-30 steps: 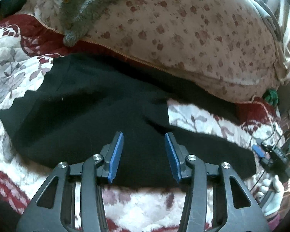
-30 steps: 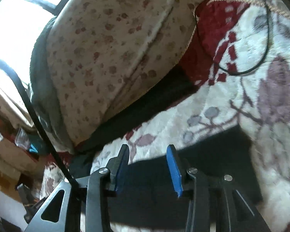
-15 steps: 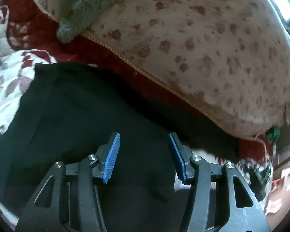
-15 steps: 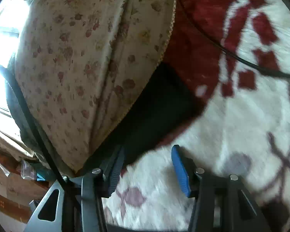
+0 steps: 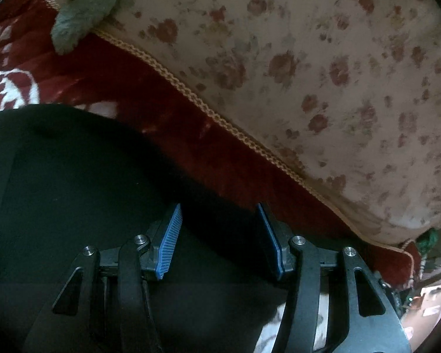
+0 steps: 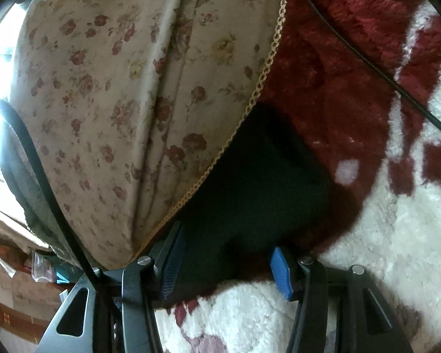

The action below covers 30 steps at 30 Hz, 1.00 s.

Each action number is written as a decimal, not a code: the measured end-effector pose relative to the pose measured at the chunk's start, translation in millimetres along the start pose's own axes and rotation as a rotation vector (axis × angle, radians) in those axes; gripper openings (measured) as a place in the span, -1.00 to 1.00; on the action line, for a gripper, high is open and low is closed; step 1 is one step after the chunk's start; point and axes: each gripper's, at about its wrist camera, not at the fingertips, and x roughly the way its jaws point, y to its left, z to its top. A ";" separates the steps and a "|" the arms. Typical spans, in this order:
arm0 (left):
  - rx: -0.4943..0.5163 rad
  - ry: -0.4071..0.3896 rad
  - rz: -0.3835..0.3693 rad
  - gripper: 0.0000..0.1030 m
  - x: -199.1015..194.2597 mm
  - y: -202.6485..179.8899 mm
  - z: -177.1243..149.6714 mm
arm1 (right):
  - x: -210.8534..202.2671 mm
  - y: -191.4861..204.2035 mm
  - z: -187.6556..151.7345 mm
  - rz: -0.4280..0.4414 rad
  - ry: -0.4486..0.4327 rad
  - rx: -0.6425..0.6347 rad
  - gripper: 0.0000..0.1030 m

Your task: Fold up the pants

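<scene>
Left gripper (image 5: 219, 236) has its blue pads spread apart, hanging right over the black pants (image 5: 73, 206) with nothing pinched. Right gripper (image 6: 227, 260) is parted too, a pant leg end (image 6: 258, 176) lying between the pads, which aren't pressing on it. The pants are spread on a red and white blanket (image 6: 382, 220), tucked up against a flowery quilt (image 5: 308, 58). A black cable (image 6: 367, 61) runs across the blanket, and something grey and fuzzy (image 5: 82, 6) sits on the quilt.

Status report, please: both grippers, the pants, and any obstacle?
Left hand-held gripper open, over the pants. Right hand-held gripper open at the far pant end. Floral cushion lies over that edge, cable beyond.
</scene>
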 end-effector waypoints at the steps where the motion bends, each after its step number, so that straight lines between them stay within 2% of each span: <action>1: -0.002 0.003 0.019 0.00 4.7 -2.7 1.1 | 0.8 -0.1 1.0 0.000 0.001 -0.001 -0.01; 4: 0.004 -0.010 0.062 0.00 11.8 -9.0 4.0 | 3.6 1.8 3.6 -0.003 0.015 -0.042 -0.05; 6: -0.002 -0.020 0.076 0.00 15.7 -11.7 5.1 | 6.4 5.0 3.2 -0.014 0.014 -0.086 -0.49; 7: -0.006 -0.032 0.074 0.00 16.4 -11.9 5.3 | 8.6 4.0 2.9 -0.004 0.015 -0.092 -0.58; 9: 0.001 -0.054 0.078 -0.46 18.5 -11.8 4.9 | 11.4 2.6 3.0 0.018 0.021 -0.091 -0.74; 10: 0.022 -0.063 0.096 -0.75 20.6 -14.1 4.6 | 10.9 3.9 2.7 0.026 0.015 -0.095 -0.76; 14: 0.038 -0.083 0.056 -0.87 9.2 -4.0 1.4 | -2.6 16.7 0.1 0.081 -0.010 -0.150 -0.84; 23: 0.057 -0.140 -0.035 -0.88 -50.8 4.4 -16.2 | -41.5 33.0 -6.5 0.160 -0.053 -0.178 -0.91; 30: 0.087 -0.159 -0.081 -0.88 -82.7 2.4 -38.1 | -71.7 46.2 -20.3 0.171 -0.087 -0.211 -0.92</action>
